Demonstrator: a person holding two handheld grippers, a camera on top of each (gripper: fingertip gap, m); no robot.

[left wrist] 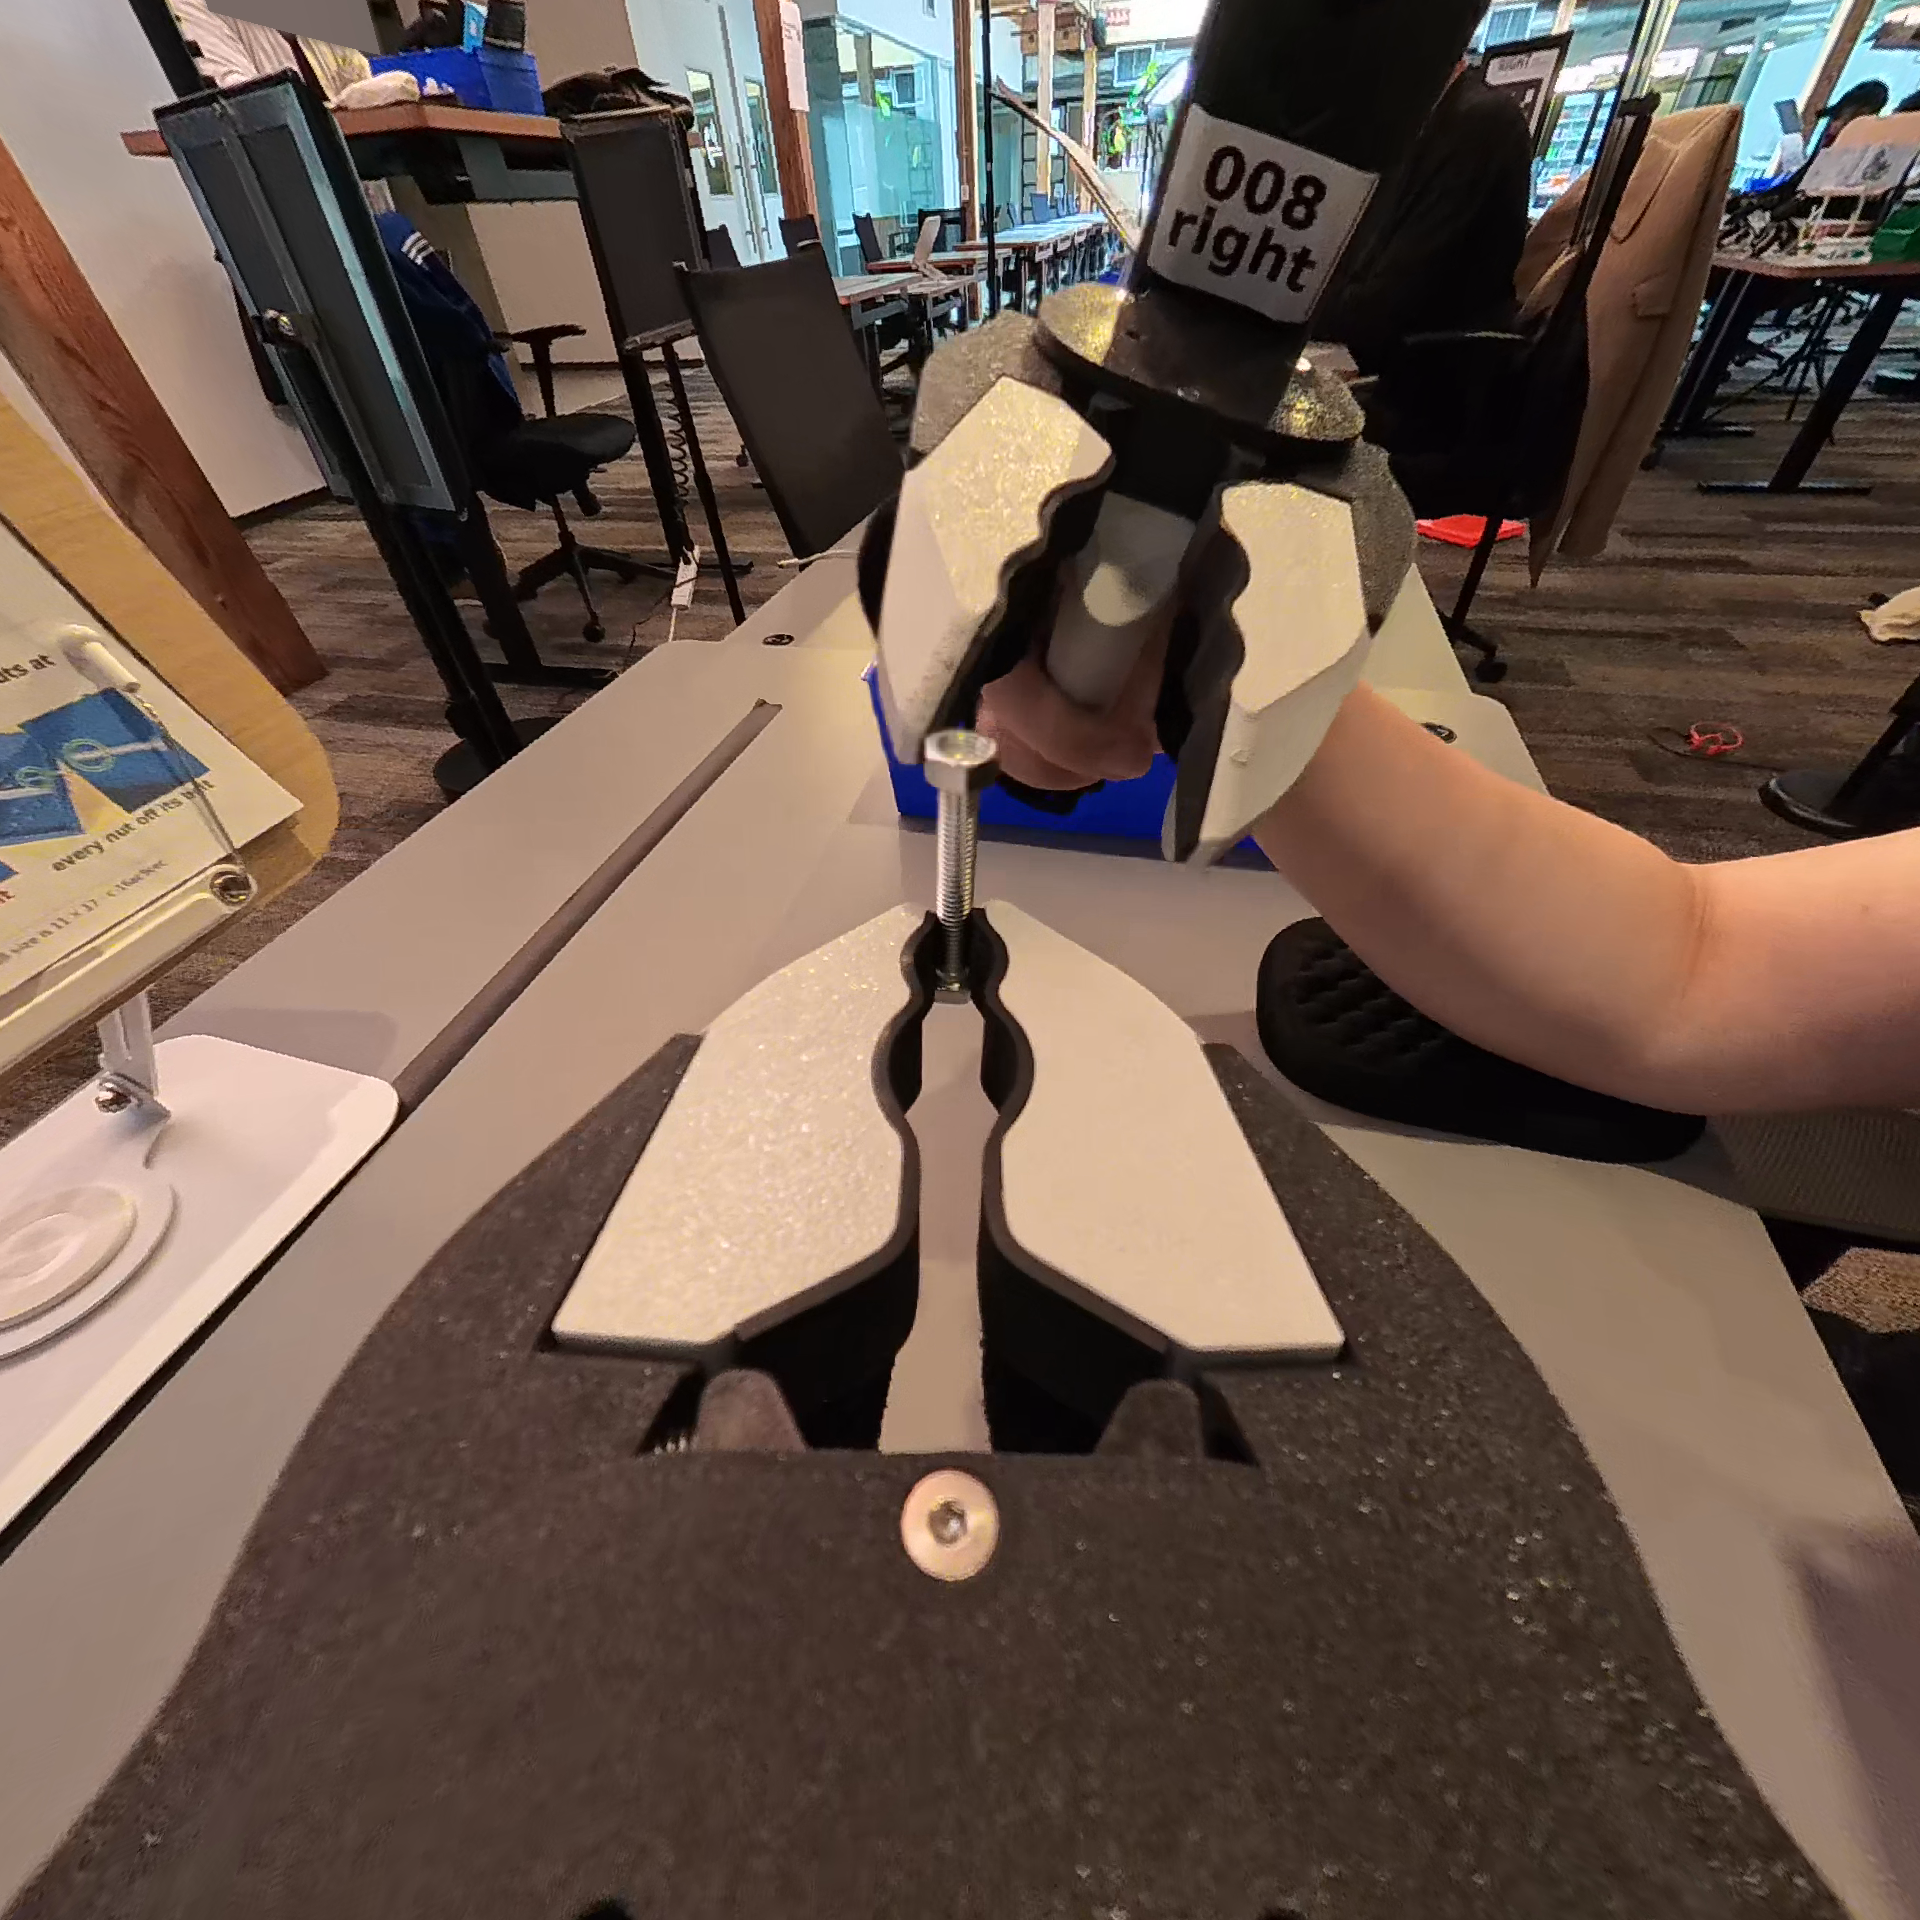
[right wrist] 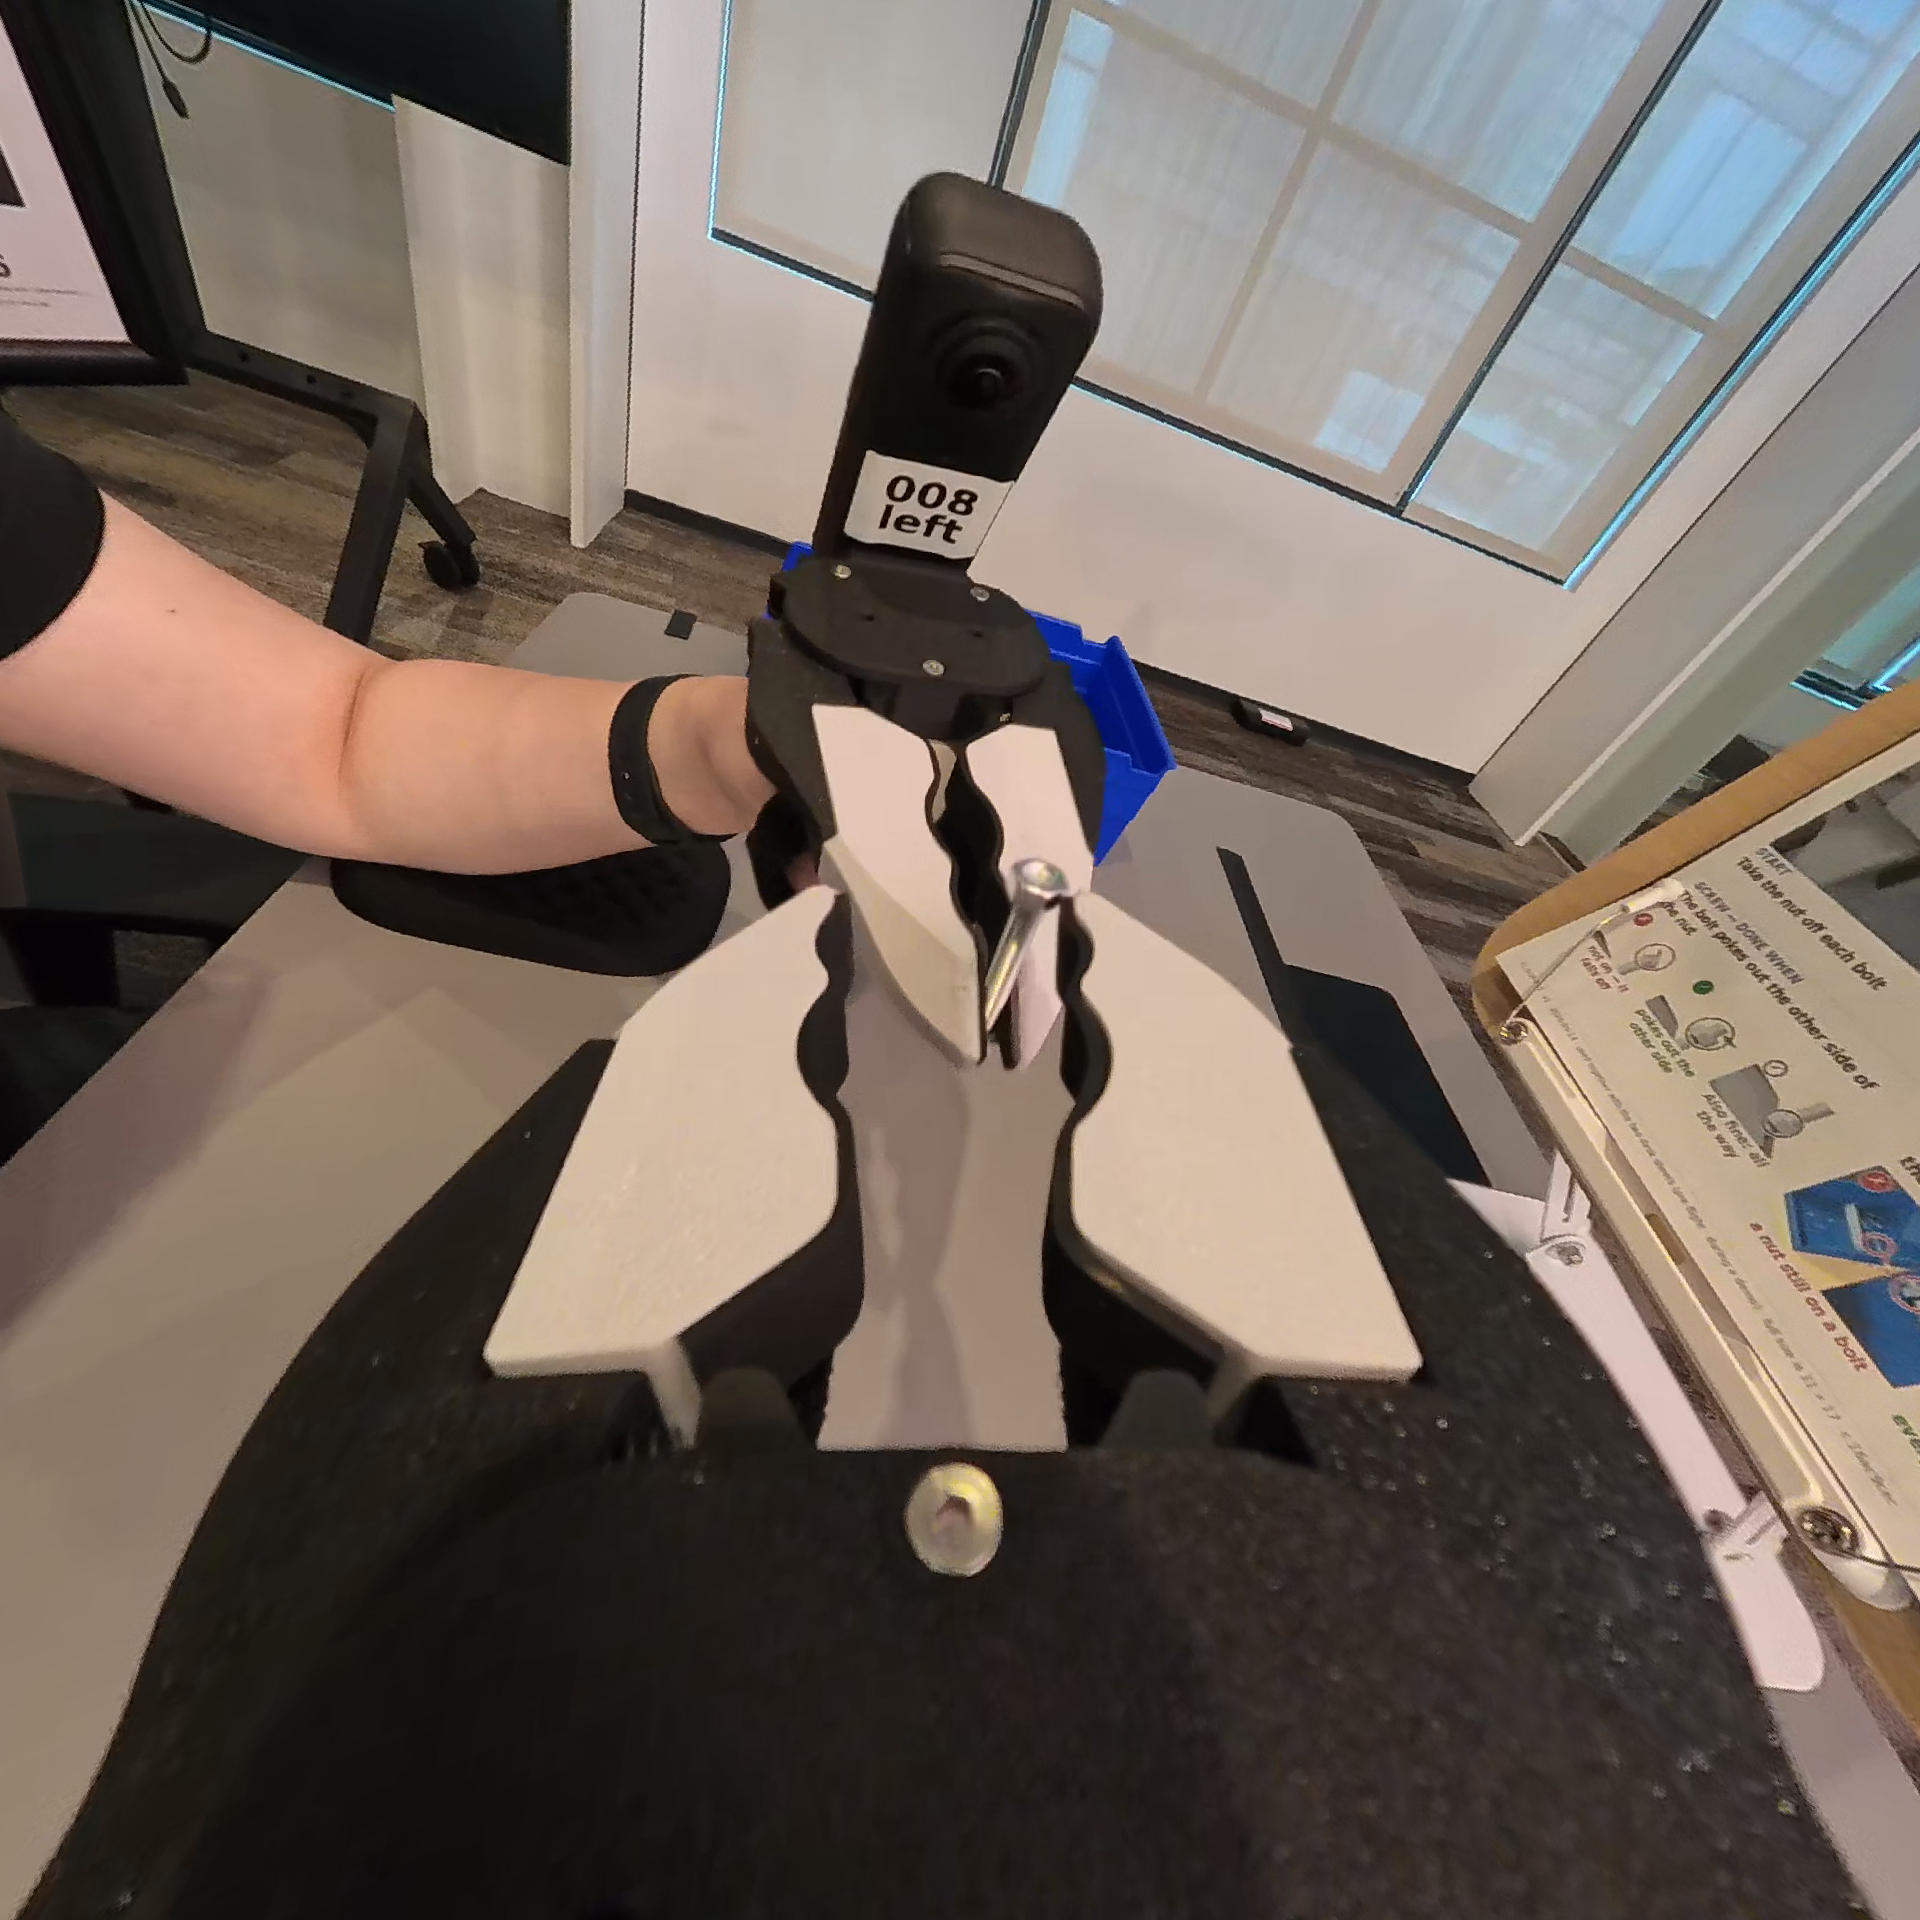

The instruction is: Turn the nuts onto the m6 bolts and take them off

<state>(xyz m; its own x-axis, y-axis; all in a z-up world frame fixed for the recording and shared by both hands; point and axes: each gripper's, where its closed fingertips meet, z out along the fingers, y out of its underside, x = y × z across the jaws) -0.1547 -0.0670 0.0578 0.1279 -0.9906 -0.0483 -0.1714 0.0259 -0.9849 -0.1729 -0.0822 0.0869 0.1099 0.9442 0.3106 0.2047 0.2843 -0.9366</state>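
Presently: left tongs (left wrist: 951, 961) clamped on nut (left wrist: 951, 982) of upright threaded steel bolt (left wrist: 956, 842); right tongs (right wrist: 961, 997) spread, empty; grey bench (left wrist: 623, 831).

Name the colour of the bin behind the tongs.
Blue bin; clearest in the right wrist view.

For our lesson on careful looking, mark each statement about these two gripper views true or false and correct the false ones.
1. The left gripper is shut on the nut at the bolt's lower end. True.
2. The right gripper clamps the bolt's head. False: it is open.
3. A blue bin sits on the table. True.
4. The bolt lies flat on the table. False: it is held up, head uppermost.
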